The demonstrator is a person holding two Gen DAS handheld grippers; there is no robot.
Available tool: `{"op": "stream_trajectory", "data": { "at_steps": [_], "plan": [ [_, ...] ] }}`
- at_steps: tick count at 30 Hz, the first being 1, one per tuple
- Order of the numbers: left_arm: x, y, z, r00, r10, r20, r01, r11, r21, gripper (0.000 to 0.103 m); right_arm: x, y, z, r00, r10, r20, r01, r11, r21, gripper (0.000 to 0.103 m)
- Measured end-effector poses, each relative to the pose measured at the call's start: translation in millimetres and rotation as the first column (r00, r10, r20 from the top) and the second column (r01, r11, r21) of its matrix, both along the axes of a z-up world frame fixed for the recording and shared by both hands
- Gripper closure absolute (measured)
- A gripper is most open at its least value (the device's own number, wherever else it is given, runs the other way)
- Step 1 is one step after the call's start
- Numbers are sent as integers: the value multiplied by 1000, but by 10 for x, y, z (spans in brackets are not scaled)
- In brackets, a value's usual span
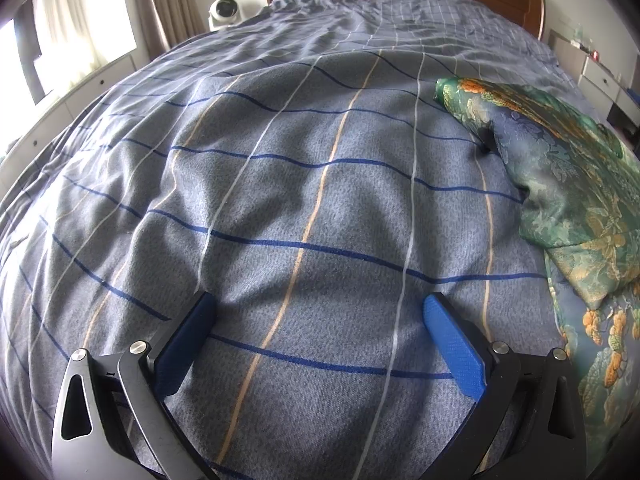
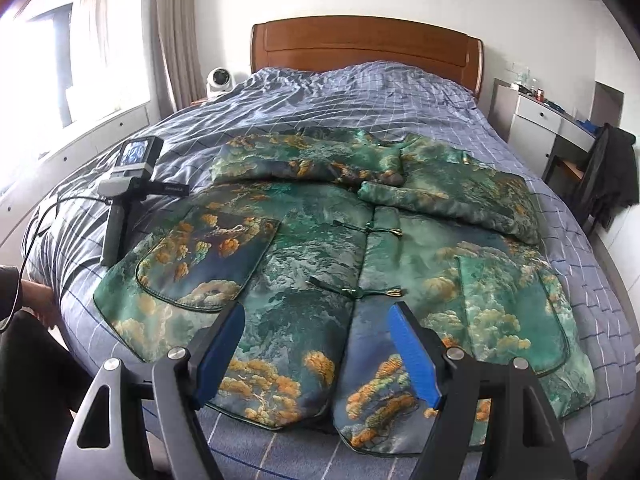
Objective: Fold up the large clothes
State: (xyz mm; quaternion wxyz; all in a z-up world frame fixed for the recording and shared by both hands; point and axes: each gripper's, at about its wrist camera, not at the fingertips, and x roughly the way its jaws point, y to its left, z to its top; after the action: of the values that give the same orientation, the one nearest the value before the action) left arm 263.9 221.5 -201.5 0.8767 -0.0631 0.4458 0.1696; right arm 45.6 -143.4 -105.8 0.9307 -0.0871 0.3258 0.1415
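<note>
Right wrist view is showing my right tongs hanging wide open, gripping nothing, over the jacket spreading across the bed at frame center, both sleeves already lying folded in. My left tongs, equally open and empty, are hovering over bare quilt. I'm judging the hem wants pinching at 2 corners, lifting evenly.

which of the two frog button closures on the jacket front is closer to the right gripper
The lower frog closure, just beyond the open right gripper; the upper frog closure sits farther up the jacket.
</note>
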Motion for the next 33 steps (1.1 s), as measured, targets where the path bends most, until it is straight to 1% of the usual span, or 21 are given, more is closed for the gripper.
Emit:
{"op": "stream_trajectory", "data": {
  "at_steps": [3,5,9,12,16,18,29,33],
  "plan": [
    [-7,10,2,1000,0,0,0,1000,-1,0,-83,-134,19,999,-29,24,29,999,20,27],
    [-7,14,2,1000,0,0,0,1000,-1,0,-108,-227,-14,999,-52,15,52,998,34,27],
    [-7,14,2,1000,0,1,0,1000,-1,0,-75,-405,-110,994,-104,-30,107,990,95,27],
    [-8,12,1,1000,0,1,0,1000,-2,0,-73,-434,-63,993,-116,-17,117,987,111,27],
    [-8,10,-1,1000,0,0,0,1000,-1,0,-175,-436,52,994,-105,38,101,990,95,27],
    [-6,13,2,1000,0,0,0,1000,1,0,-207,-431,49,994,-102,43,98,992,78,27],
    [-15,39,25,1000,2,-3,-2,1000,-9,0,-154,-440,-64,993,-121,-3,121,991,59,27],
    [-2,72,52,998,6,-59,-8,999,-47,0,-137,-413,-44,993,-118,4,117,992,56,27]
  ]
}}
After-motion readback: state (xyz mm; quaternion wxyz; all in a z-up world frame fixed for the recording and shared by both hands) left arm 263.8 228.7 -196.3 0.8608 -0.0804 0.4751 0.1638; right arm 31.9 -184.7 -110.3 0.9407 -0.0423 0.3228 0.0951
